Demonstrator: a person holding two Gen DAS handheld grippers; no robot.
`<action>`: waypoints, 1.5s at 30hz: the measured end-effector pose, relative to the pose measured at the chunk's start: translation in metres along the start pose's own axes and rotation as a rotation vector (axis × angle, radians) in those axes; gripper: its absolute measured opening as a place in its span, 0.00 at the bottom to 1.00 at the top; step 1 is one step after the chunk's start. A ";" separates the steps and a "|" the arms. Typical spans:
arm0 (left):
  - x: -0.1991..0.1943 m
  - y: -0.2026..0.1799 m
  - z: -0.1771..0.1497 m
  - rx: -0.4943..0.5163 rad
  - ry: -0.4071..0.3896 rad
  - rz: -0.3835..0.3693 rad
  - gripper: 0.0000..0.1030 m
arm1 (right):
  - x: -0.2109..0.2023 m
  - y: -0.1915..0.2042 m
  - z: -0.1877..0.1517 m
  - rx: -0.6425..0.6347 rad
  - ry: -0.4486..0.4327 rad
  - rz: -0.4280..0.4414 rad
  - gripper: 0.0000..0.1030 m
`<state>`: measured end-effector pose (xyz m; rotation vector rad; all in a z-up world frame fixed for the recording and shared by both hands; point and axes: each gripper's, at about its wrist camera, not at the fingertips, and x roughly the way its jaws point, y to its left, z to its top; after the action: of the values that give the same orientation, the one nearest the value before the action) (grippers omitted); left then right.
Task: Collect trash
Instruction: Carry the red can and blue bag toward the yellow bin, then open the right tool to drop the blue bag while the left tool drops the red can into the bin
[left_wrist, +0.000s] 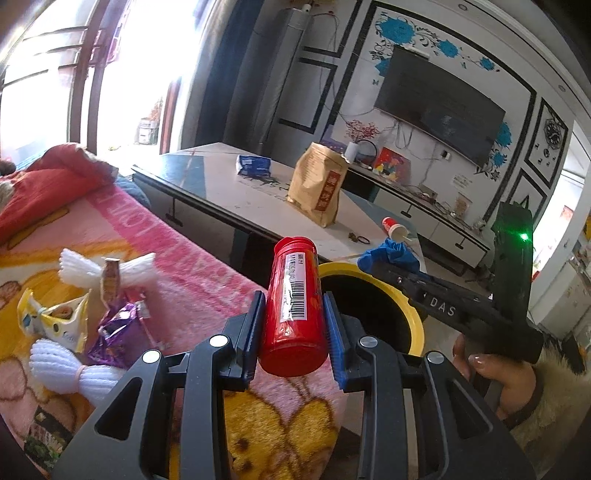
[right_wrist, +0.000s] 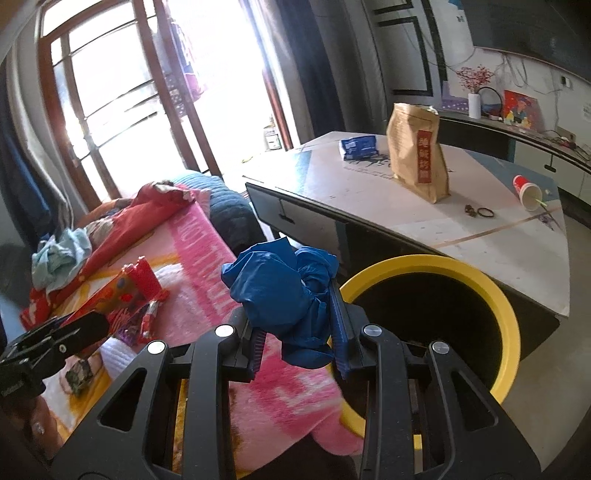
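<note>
My left gripper (left_wrist: 294, 314) is shut on a red plastic canister (left_wrist: 293, 306) with a barcode label, held upright over the edge of the pink blanket (left_wrist: 192, 266). Just behind it stands the yellow-rimmed black bin (left_wrist: 410, 314). My right gripper (right_wrist: 295, 328) is shut on a crumpled blue bag (right_wrist: 284, 291), beside the bin's yellow rim (right_wrist: 509, 325). In the left wrist view the right gripper's body (left_wrist: 461, 306) reaches over the bin, with the blue bag (left_wrist: 391, 254) at its tip. A hand (left_wrist: 498, 373) holds it.
Wrappers (left_wrist: 118, 325) and white foam nets (left_wrist: 74, 269) lie on the blanket. A low table (right_wrist: 480, 236) behind the bin carries a brown paper bag (right_wrist: 417, 155), a blue packet (right_wrist: 358, 146) and a tipped red cup (right_wrist: 528, 190). A red box (right_wrist: 129, 291) lies on the blanket.
</note>
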<state>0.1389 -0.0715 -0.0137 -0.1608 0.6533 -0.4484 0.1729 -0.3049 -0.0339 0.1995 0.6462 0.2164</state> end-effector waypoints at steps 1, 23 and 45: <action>0.001 -0.003 0.000 0.006 0.001 -0.004 0.29 | -0.001 -0.002 0.000 0.003 -0.002 -0.003 0.23; 0.052 -0.057 0.002 0.104 0.068 -0.096 0.29 | -0.011 -0.068 0.012 0.087 -0.024 -0.159 0.23; 0.142 -0.091 0.007 0.146 0.182 -0.077 0.29 | 0.010 -0.123 -0.001 0.172 0.074 -0.278 0.24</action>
<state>0.2116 -0.2170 -0.0605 -0.0060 0.7917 -0.5878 0.1967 -0.4200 -0.0709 0.2652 0.7585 -0.0997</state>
